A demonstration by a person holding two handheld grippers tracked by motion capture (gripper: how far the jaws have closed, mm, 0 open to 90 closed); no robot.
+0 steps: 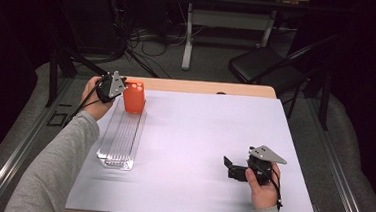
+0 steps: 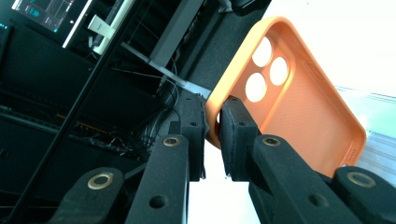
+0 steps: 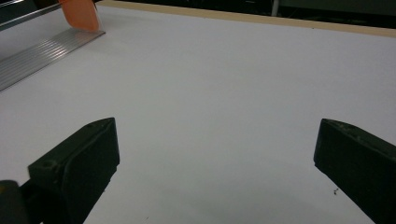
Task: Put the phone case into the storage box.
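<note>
Firmly, left gripper (image 2: 212,123) pinches smooth, rounded orange phone case (image 2: 299,107) rim

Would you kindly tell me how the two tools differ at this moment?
The left tool is shut on the rim of the orange phone case, while the right tool stands open with nothing between its jaws. The left tool is raised near the table's far edge; the right tool sits low over the white table. Each is held in one hand.

Beyond my white-topped bench (image 1: 199,137) I see grey floor (image 1: 214,62), tangled cables (image 1: 145,38), a black chair (image 1: 259,66) and another table's legs (image 1: 188,36) in a dim room.
</note>
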